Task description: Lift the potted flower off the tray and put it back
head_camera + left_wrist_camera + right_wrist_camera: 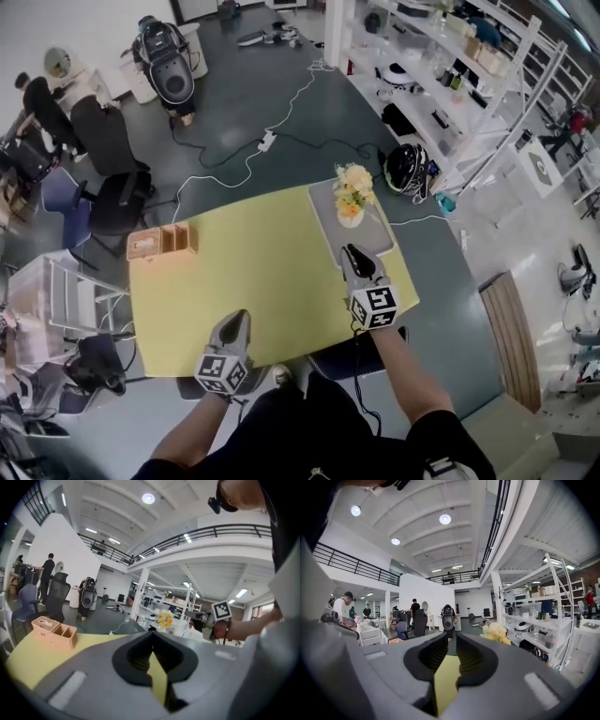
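The right gripper (353,251) is basically the one in play here. Its own view shows the jaws only a sliver apart with nothing between them, just yellow table and floor through the slot, so it's empty. It hangs over the near end of the grey tray (377,242), pointing at the potted flower (352,195), which stands upright on the far part of that tray, near but clear of the jaw tips.

The left gripper (238,321) sits back over the near edge of the yellow table (253,253), tips pinched together and holding nothing. It looks like it's just parked. A small wicker organizer box (162,241) sits at the table's far left, well away from all this.

Since the flower is on the tray and nobody's gripping it, this reads to me as the reach-in before the lift, though honestly it could equally be the moment after the put-back; one glance can't settle that.

If it's the reach, the next bit needs the right jaws opened a lot wider than they are now, then slid forward low enough to catch the little pale pot rather than the blooms, squeezed firmly, and raised straight up so it doesn't tip.
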`<state>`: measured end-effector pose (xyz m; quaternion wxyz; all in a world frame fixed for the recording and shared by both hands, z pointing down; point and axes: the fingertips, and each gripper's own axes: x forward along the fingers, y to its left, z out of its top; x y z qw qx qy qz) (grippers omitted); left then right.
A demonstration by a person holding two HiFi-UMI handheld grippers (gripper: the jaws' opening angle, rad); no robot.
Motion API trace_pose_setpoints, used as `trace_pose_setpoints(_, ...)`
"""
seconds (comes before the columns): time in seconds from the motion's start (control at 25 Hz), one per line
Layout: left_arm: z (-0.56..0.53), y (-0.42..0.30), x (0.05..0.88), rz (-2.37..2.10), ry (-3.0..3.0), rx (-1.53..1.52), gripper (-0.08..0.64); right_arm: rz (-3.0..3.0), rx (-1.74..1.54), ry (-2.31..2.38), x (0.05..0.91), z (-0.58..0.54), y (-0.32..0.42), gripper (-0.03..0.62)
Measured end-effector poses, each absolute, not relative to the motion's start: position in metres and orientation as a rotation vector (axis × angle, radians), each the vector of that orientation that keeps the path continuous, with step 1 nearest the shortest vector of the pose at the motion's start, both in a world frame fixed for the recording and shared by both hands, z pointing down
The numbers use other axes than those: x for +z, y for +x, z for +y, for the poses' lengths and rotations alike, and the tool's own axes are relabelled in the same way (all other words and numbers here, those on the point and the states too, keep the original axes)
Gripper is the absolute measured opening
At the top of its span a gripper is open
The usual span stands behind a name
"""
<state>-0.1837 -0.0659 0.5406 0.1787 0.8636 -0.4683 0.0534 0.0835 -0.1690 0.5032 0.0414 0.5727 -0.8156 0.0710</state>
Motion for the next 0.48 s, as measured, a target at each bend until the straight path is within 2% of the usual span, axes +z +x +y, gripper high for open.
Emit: trace_pose_setpoints(0.48,-0.068,-0.180,0.484,-1.236,2.564,0.012,0.008,-2.558,0.203,1.720,0.430,-0.084,0.018,0.025)
